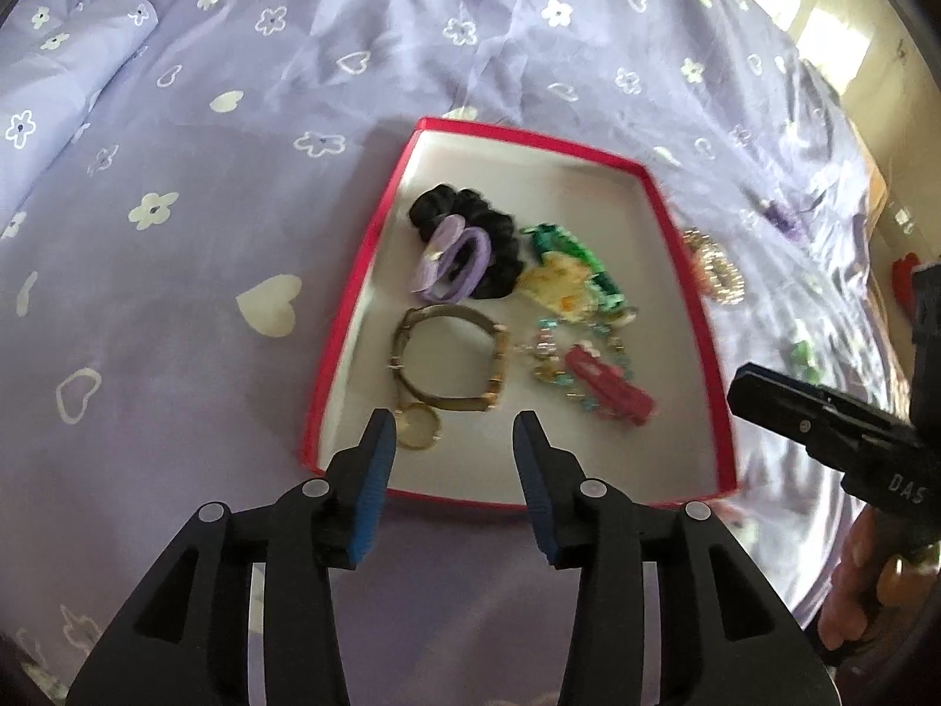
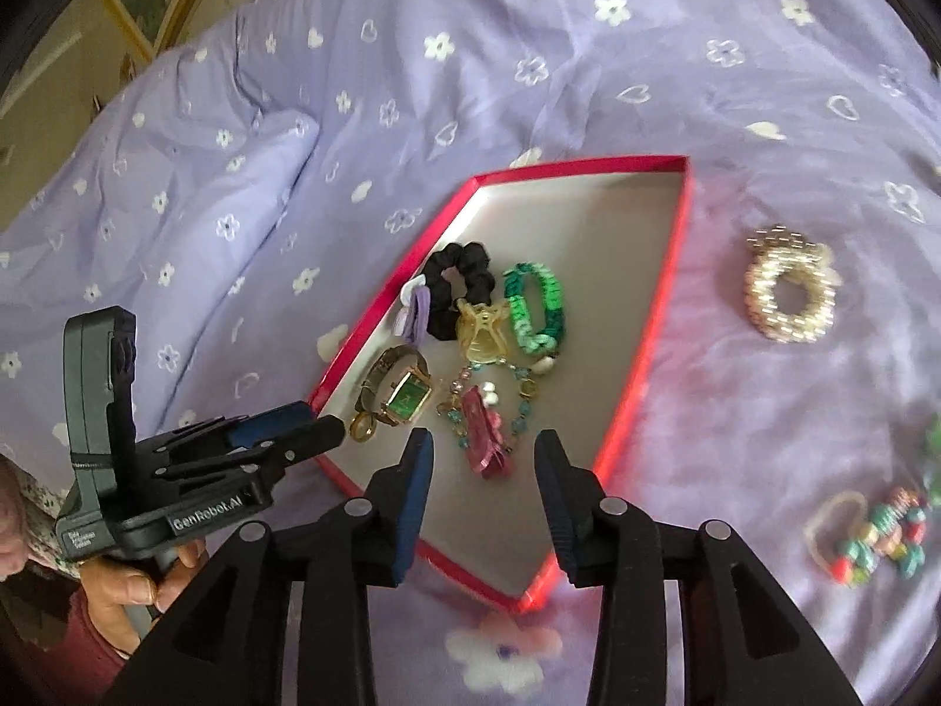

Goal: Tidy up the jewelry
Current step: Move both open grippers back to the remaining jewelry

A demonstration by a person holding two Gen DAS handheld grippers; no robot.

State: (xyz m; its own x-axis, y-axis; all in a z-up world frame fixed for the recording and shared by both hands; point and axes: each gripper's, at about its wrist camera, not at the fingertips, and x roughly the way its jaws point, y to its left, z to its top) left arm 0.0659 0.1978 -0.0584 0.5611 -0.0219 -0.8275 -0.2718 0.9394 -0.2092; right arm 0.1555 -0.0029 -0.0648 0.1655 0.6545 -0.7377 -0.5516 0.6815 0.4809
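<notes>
A red-rimmed box (image 1: 360,294) (image 2: 644,376) with a white floor lies on the lilac bedspread. It holds a black scrunchie (image 1: 470,223), a purple hair tie (image 1: 453,262), a green bracelet (image 2: 538,309), a yellow claw clip (image 2: 482,332), a gold watch (image 2: 406,394), a beaded chain and a red clip (image 2: 485,435). My left gripper (image 1: 453,435) hovers open over the box's near edge, empty, beside the watch. My right gripper (image 2: 485,453) is open above the near corner. The red clip lies below and ahead of it, untouched.
On the bedspread to the right of the box lie a pearl bracelet (image 2: 788,294), a colourful beaded bracelet (image 2: 876,535) and a small green piece (image 1: 803,353). A folded duvet (image 2: 176,206) rises on the left. A hand (image 2: 123,594) grips the left gripper's handle.
</notes>
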